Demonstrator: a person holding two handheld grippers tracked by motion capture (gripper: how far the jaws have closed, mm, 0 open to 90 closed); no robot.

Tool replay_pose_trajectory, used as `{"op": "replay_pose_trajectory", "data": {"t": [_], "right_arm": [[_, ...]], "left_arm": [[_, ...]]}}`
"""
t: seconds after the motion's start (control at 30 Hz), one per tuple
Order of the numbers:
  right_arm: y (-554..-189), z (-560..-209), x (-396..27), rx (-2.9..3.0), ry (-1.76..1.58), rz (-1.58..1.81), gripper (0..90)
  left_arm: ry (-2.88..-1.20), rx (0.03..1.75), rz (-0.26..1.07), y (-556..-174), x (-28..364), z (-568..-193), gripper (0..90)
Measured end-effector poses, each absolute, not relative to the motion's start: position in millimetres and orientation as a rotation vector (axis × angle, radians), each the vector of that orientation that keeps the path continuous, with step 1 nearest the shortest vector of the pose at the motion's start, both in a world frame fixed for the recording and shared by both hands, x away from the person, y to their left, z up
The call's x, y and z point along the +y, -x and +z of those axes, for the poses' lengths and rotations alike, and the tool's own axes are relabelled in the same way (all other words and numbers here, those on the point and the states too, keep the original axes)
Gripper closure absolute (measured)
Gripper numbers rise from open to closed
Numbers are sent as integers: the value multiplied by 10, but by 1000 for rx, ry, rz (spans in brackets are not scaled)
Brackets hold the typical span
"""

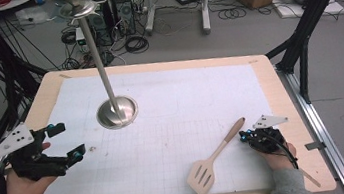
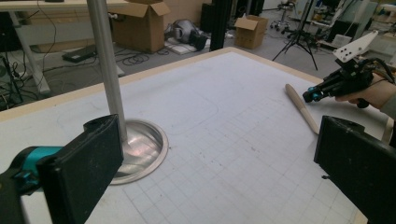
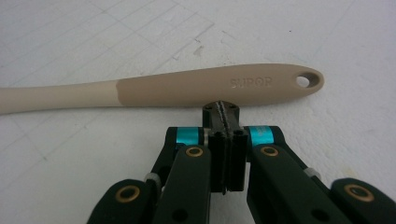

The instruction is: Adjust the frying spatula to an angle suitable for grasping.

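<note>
Spatula (image 3: pixel 159 91) at lower right; right tool (image 3: pixel 223 114) fully closed, empty, against handle: nudging may skid it off bench (image 1: pixel 156 69).

obstacle: upright pole (image 1: pixel 102 68) on round base (image 1: pixel 117 112), far-left mat | obstacle: spatula (image 1: pixel 216 156), near-right | free: mat (image 1: pixel 195 94) centre

One beige slotted spatula (image 1: pixel 213 158) with a tan handle lies on the table. One metal stand (image 1: pixel 104 70), made of a thin upright pole on a round dished steel base, is on the table too. One white gridded mat (image 1: pixel 170 102) covers the one light wooden table (image 1: pixel 39 102). Two black two-jaw grippers are in hand: the left gripper (image 1: pixel 63 141) and the right gripper (image 1: pixel 244 137), each topped by one grey three-cornered plate. On the floor beyond, three brown cardboard boxes (image 2: pixel 140 23) can be counted in the left gripper view.
</note>
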State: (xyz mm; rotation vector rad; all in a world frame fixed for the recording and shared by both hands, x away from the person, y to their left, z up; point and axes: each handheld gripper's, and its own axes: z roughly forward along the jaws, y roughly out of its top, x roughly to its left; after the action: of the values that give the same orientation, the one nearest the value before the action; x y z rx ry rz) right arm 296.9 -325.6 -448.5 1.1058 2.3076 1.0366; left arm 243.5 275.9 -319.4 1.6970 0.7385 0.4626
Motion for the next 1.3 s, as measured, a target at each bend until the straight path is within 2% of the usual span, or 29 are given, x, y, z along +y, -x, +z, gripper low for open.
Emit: {"op": "replay_pose_trajectory", "data": {"t": [1.3], "right_arm": [[-3319, -4490, -3016, 2241, -1099, 1107, 900]], "left_arm": [[-1697, 804, 499, -2268, 2898, -3258, 18]]}}
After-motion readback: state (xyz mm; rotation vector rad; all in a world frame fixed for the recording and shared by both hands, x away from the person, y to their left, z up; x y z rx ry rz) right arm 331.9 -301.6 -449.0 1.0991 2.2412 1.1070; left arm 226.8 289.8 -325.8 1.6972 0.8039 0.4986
